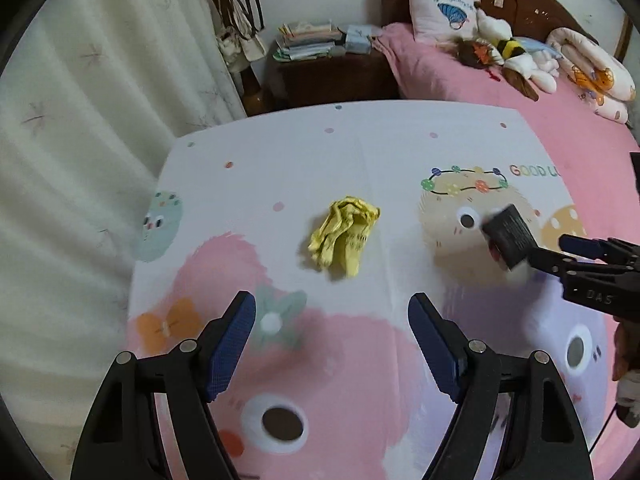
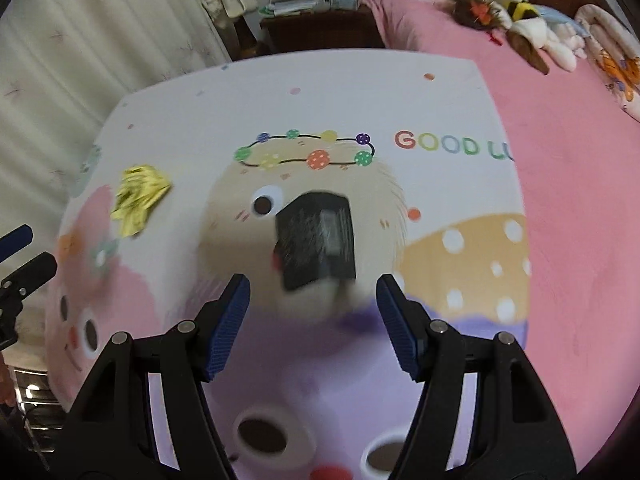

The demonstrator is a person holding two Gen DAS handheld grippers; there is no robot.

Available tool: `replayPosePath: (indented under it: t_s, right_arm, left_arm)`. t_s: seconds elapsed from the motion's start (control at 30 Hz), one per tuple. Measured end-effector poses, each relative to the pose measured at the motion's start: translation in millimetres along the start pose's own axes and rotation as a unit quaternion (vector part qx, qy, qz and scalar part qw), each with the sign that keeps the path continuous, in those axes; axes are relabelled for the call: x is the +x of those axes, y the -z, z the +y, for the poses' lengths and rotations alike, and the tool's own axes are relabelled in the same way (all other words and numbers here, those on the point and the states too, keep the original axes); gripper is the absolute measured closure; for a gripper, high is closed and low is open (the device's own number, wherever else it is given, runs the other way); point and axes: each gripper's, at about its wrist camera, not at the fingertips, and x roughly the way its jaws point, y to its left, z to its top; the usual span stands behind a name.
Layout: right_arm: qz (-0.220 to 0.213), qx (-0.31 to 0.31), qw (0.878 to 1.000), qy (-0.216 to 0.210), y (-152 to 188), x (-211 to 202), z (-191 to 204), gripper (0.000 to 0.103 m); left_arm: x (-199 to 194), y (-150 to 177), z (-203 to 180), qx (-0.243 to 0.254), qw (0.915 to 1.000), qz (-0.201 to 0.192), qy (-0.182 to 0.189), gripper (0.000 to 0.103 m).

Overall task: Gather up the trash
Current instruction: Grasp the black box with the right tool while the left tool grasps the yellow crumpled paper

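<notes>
A: Where did the trash lie?

B: The black box (image 2: 316, 240) lay on the printed cloth (image 2: 440, 92), just ahead of the right gripper (image 2: 313, 320), between the lines of its two fingers. The jaws stood wide apart and held nothing. The box was blurred, so contact could not be told.

A: And the other piece?

B: The crumpled yellow wrapper (image 1: 346, 236) lay ahead of the left gripper (image 1: 332, 340), which was also spread and empty.

A: Which step was it?

B: Probably the approach to the box. The next move called for advancing and closing around it.

A: The count?

B: Two trash pieces, two grippers.
</notes>
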Motion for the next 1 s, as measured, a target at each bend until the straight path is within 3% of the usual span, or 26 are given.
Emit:
replayPosePath:
  t_s: [0.2, 0.3, 0.4, 0.5, 0.77, 1.0]
  right_arm:
    - [0.032, -0.002, 0.999, -0.001, -17, 45, -7, 0.040]
    - [0.025, -0.023, 0.999, 0.005, -20, 51, -3, 0.041]
    - [0.018, -0.047, 0.999, 0.012, -21, 55, 2, 0.047]
    - [0.014, -0.055, 0.998, 0.000, -21, 57, 4, 0.058]
    - [0.006, -0.051, 0.999, -0.009, -15, 54, 5, 0.070]
    - [0.011, -0.018, 0.998, -0.051, -10, 51, 3, 0.088]
  left_arm:
    - [58, -26, -4, -0.009, 0.9992, 0.039, 0.008, 0.022]
    - [83, -36, -7, -0.009, 0.9984, 0.056, 0.001, 0.022]
    - [104, -45, -10, -0.009, 0.9974, 0.071, -0.007, 0.022]
    - [117, -53, -12, -0.006, 0.9971, 0.076, -0.012, 0.024]
    - [142, -54, -11, -0.002, 0.9947, 0.102, -0.001, 0.064]
    - [134, -41, -8, -0.017, 0.9962, 0.085, -0.001, 0.072]
